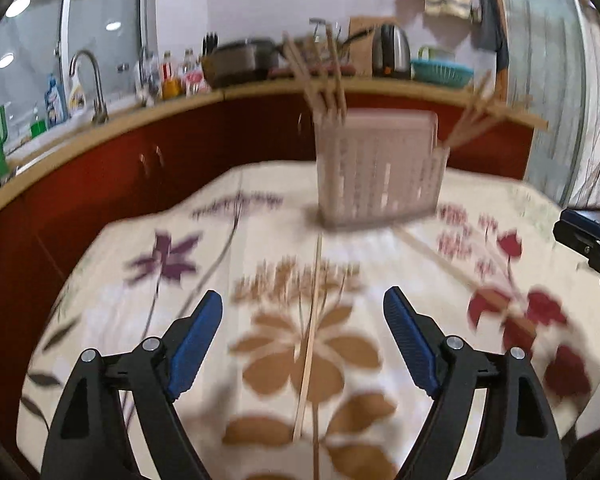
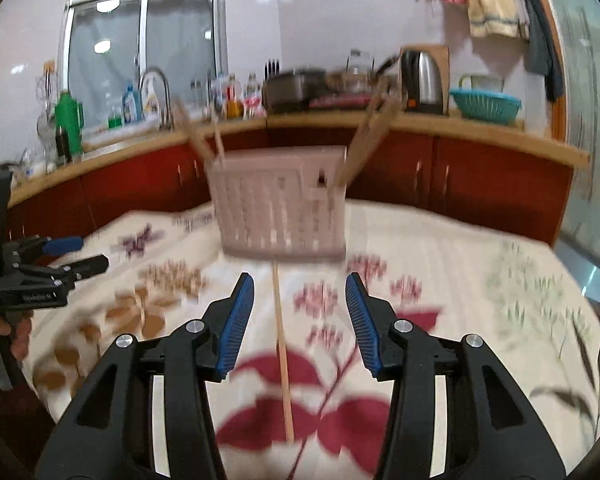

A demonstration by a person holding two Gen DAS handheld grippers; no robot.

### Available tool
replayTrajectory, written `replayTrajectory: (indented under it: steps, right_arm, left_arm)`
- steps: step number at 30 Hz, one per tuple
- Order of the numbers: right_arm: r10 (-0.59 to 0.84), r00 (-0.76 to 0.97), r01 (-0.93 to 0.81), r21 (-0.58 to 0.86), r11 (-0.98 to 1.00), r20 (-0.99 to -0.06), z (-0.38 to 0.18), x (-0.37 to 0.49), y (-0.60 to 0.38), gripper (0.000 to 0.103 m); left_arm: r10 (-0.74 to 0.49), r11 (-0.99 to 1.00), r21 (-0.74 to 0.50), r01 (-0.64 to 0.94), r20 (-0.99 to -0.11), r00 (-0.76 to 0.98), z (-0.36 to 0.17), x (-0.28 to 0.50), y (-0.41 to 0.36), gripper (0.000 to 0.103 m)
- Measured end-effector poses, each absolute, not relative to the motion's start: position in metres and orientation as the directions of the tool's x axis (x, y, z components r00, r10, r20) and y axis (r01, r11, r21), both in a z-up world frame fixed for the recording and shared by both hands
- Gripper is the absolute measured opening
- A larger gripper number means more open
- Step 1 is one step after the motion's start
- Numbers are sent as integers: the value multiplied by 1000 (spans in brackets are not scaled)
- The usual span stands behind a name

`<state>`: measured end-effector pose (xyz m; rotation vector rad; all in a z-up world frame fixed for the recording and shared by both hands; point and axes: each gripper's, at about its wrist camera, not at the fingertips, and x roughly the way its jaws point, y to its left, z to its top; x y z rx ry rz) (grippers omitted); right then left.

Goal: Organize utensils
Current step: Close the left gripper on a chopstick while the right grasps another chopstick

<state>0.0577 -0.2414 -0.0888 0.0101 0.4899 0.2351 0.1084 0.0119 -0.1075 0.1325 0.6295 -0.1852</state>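
A pale slotted utensil holder (image 1: 380, 172) (image 2: 284, 208) stands on the flowered tablecloth (image 1: 140, 304) with wooden chopsticks (image 1: 320, 76) (image 2: 374, 136) leaning out at both ends. One loose chopstick (image 1: 310, 340) lies on the cloth below and between the fingers of my left gripper (image 1: 304, 292), which is open and holds nothing. A second loose chopstick (image 2: 282, 352) (image 1: 440, 256) lies under my right gripper (image 2: 299, 276), also open and empty. Each gripper appears at the edge of the other's view: the right gripper (image 1: 576, 236), the left gripper (image 2: 88, 254). Both views are motion-blurred.
A red-fronted kitchen counter (image 2: 480, 128) runs behind the table with a sink tap (image 1: 88, 80), bottles, a pot, a kettle (image 2: 422, 76) and a teal basket (image 2: 484, 104). Towels (image 2: 488, 4) hang on the wall. A hand (image 2: 16, 332) holds the left gripper.
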Motion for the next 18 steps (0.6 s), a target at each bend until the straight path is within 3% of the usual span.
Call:
replayTrajectory:
  steps: [5,9,18]
  right_arm:
    - [226,804,-226,69,972,-550,-125,51,-236,45]
    - [215,785,-216,69,974,-580,-133,50,-238,35]
    - [192,707,-210,57,976,-681,-151,54,-232,29]
  left_arm:
    - [-115,979,49,197,-665,738,-139,98,20,77]
    - [-108,982,36,187,-705,701,-158,93,24,69]
    - [-113,980,32,199,-727,677,-169,85,24,56]
